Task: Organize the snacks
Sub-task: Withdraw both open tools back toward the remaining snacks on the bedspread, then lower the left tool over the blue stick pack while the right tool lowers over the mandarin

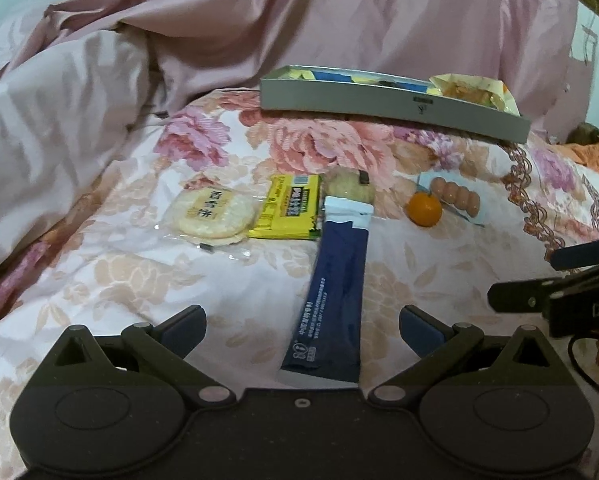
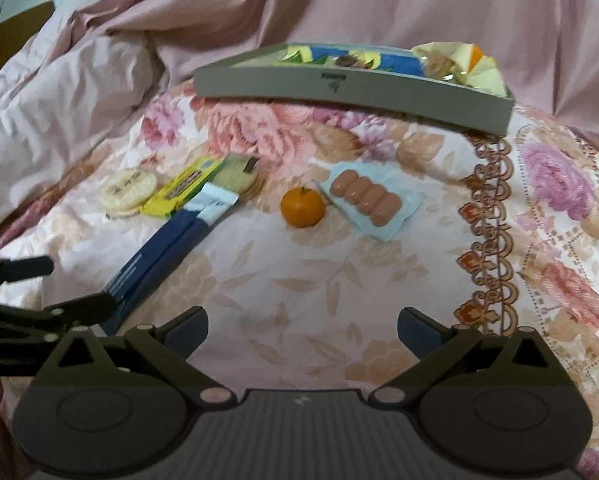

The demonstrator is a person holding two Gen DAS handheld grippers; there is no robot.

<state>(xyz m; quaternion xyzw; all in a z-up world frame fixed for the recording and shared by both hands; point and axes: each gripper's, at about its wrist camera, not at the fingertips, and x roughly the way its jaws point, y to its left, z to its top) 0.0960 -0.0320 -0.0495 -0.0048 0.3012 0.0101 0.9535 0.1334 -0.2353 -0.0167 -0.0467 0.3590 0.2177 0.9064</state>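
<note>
Floral bedding served as the work surface. Nearest, the left gripper (image 1: 303, 330) hung with jaws spread and empty, the dark blue packet (image 1: 333, 288) running lengthwise between them, its long axis pointing away toward the grey box (image 1: 379, 106). The right gripper (image 2: 302, 332), likewise spread and empty, faced bare quilt, with the orange (image 2: 302, 207) and sausage pack (image 2: 369, 199) well beyond; the box's contents looked blurred, probably snacks.

The grey tray (image 2: 351, 92) hides its snacks (labels blurred, unreadable).
</note>
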